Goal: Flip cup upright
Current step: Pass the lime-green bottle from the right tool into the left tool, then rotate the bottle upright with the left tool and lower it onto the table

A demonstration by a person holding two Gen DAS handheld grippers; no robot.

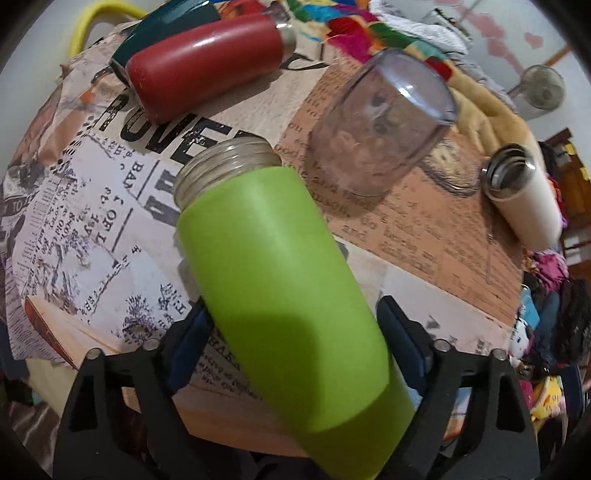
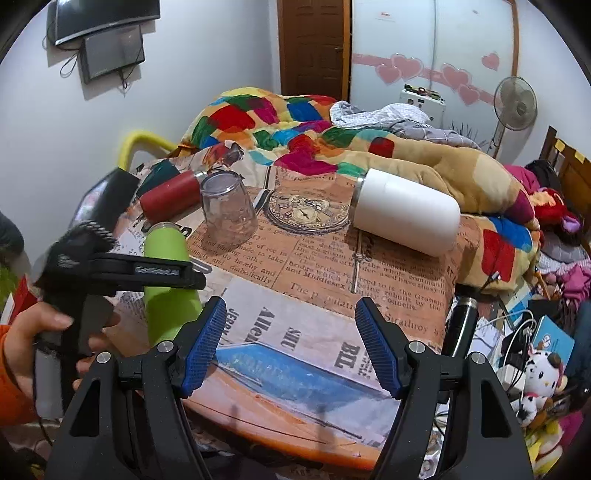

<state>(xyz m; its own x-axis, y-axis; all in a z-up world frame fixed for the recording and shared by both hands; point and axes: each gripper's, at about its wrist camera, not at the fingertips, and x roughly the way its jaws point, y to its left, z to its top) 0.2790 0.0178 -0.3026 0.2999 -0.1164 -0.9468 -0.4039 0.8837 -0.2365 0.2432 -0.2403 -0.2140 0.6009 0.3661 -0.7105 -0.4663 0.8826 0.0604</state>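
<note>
My left gripper (image 1: 291, 325) is shut on a lime green cup (image 1: 288, 280) with a clear threaded mouth, holding it off the table and nearly upright, mouth upward. In the right wrist view the green cup (image 2: 166, 266) stands up in the left gripper (image 2: 173, 275) at the left. My right gripper (image 2: 291, 339) is open and empty above the table's front part. A clear plastic cup (image 1: 380, 125) stands upside down behind the green one; it also shows in the right wrist view (image 2: 229, 210).
A red cup (image 1: 207, 62) and a dark teal one (image 1: 162, 29) lie on their sides at the back left. A white cup (image 2: 406, 214) lies on its side at the right edge. The newspaper-print tablecloth (image 2: 314, 258) covers the table. A colourful blanket (image 2: 295, 125) lies behind.
</note>
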